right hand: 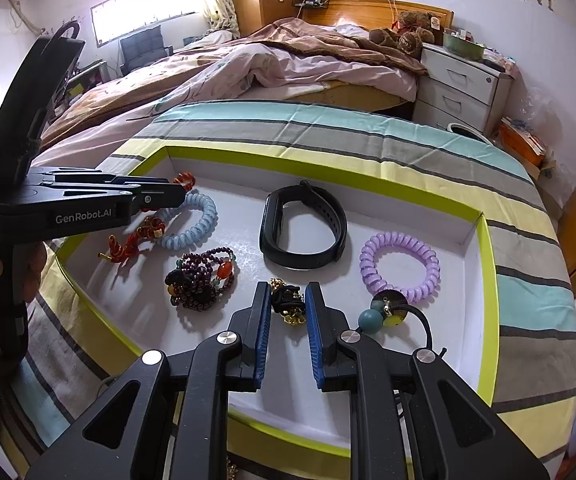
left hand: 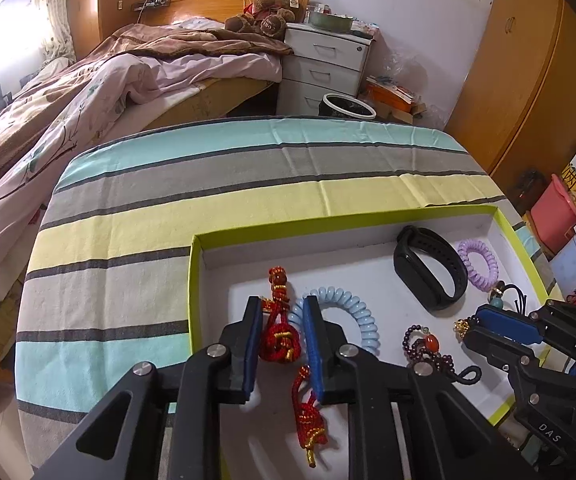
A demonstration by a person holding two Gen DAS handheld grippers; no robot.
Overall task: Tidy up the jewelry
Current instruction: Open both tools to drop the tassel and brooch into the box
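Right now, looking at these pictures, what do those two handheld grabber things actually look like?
Both are matte black plastic tools. Each left gripper and right gripper has two flat fingers lined with ribbed blue pads, hinged on black linkage arms with round silver pivot bolts. White lettering reads "GenRobot.AI" on the left one's side. A bare hand grips its handle.

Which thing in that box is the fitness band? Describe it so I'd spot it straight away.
Find the shallow white tray with the lime-green rim on the striped cloth. Near its far wall lies the fitness band, between the pale blue spiral hair tie and the purple spiral hair tie. It is the only plain, smooth black loop; its neighbours are coiled or beaded.
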